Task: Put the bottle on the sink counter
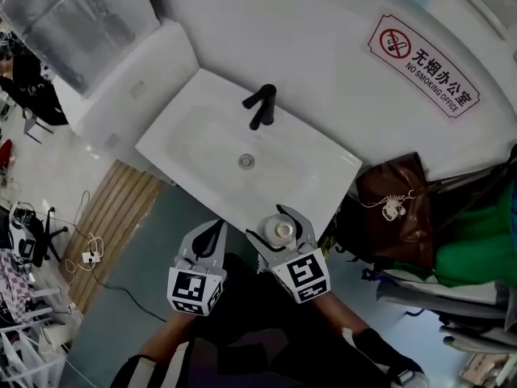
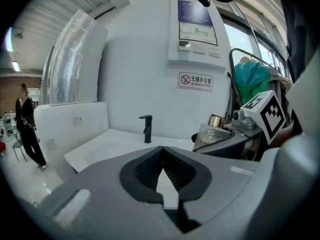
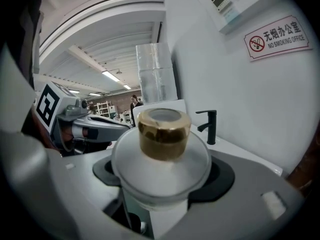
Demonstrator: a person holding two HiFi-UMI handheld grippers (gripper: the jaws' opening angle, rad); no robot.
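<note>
A clear bottle (image 1: 283, 230) with a gold cap (image 3: 163, 133) sits upright between the jaws of my right gripper (image 1: 284, 226), which is shut on its wide body. It hovers at the near right corner of the white sink counter (image 1: 327, 172). The basin has a drain (image 1: 246, 161) and a black faucet (image 1: 261, 106) at the back. My left gripper (image 1: 213, 234) hangs just left of the right one, off the counter's near edge, its jaws shut tip to tip with nothing in them. In the left gripper view the bottle (image 2: 212, 133) shows at the right.
A brown bag (image 1: 396, 204) and green clothing (image 1: 477, 245) crowd the right of the sink. A white cabinet (image 1: 129, 87) adjoins its left end. A no-smoking sign (image 1: 426, 65) hangs on the wall behind. Cables (image 1: 89, 253) lie on the floor at left. A person (image 2: 27, 126) stands far off.
</note>
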